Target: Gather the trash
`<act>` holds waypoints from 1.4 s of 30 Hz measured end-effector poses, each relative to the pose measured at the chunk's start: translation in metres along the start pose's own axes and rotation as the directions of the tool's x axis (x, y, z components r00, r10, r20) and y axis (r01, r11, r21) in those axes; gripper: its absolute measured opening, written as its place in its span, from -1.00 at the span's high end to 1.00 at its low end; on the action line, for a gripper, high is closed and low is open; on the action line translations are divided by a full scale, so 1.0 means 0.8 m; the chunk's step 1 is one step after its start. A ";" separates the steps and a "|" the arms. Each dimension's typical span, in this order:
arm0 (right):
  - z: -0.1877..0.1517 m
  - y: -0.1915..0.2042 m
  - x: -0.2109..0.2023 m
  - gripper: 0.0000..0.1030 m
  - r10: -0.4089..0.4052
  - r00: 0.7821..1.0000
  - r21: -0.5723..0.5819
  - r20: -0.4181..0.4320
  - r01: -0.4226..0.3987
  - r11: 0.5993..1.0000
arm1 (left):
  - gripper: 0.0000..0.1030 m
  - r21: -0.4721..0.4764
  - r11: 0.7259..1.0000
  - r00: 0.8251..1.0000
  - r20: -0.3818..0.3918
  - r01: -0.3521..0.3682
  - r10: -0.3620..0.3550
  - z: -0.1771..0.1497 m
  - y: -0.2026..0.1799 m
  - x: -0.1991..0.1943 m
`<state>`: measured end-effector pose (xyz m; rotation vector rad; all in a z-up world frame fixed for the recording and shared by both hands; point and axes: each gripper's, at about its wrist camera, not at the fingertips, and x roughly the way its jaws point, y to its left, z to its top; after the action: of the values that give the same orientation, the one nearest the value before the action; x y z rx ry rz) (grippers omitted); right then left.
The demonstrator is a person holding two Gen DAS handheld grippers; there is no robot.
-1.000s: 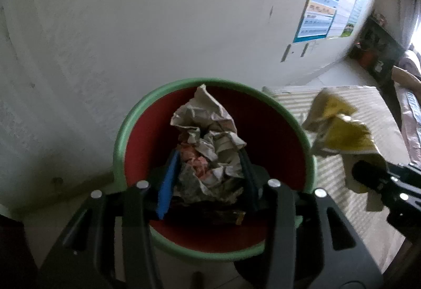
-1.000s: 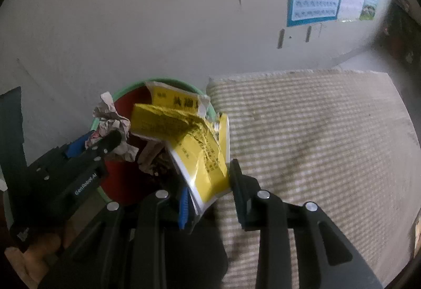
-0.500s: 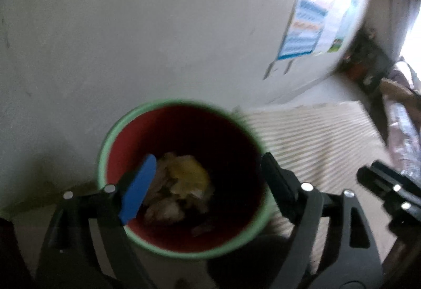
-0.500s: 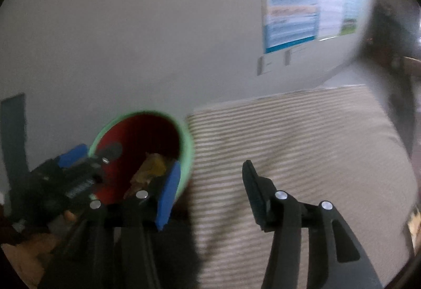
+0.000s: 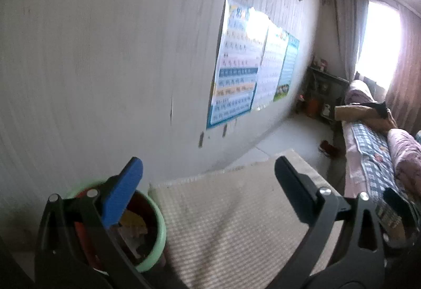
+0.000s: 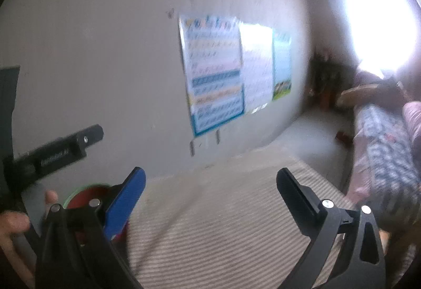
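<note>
A round bin (image 5: 155, 220) with a green rim and red inside stands on the floor by the wall, low at the left in the left wrist view. Crumpled yellow and grey paper (image 5: 134, 223) lies inside it. The bin also shows in the right wrist view (image 6: 84, 194), partly hidden behind the blue finger pad. My left gripper (image 5: 208, 178) is open and empty, raised above and right of the bin. My right gripper (image 6: 210, 183) is open and empty over the mat. The left gripper's body (image 6: 58, 152) shows at the left in the right wrist view.
A beige striped mat (image 5: 236, 223) lies on the floor right of the bin. Posters (image 5: 236, 78) hang on the white wall. A bed with checked and pink bedding (image 5: 373, 147) stands at the right. A dark shelf (image 5: 321, 89) and a bright window (image 5: 381, 39) are at the far end.
Both grippers let go of their paper, which fell into the bin. Both have since opened wide, lifted and tilted up, so the bin has slid to the lower left of each view.
</note>
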<state>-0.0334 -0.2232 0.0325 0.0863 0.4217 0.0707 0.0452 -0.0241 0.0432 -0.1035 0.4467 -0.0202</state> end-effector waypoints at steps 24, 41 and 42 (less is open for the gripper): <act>-0.021 -0.028 -0.009 -0.87 -0.071 0.997 0.088 -0.026 0.073 0.993 | -0.91 0.103 0.994 0.998 0.058 -0.038 0.032 0.013 -0.052 -0.056; -0.030 -0.028 0.003 -0.87 -0.070 0.995 0.100 -0.076 0.078 0.992 | -0.91 0.082 0.995 0.998 0.010 -0.063 0.063 0.010 -0.039 -0.042; -0.031 -0.028 0.003 -0.87 -0.071 0.994 0.099 -0.077 0.079 0.992 | -0.91 0.083 0.995 0.998 0.008 -0.064 0.063 0.009 -0.039 -0.041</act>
<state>-0.0401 -0.2437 0.0070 0.1691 0.5019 -0.0217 0.0189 -0.0532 0.0674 -0.0076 0.4430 0.0242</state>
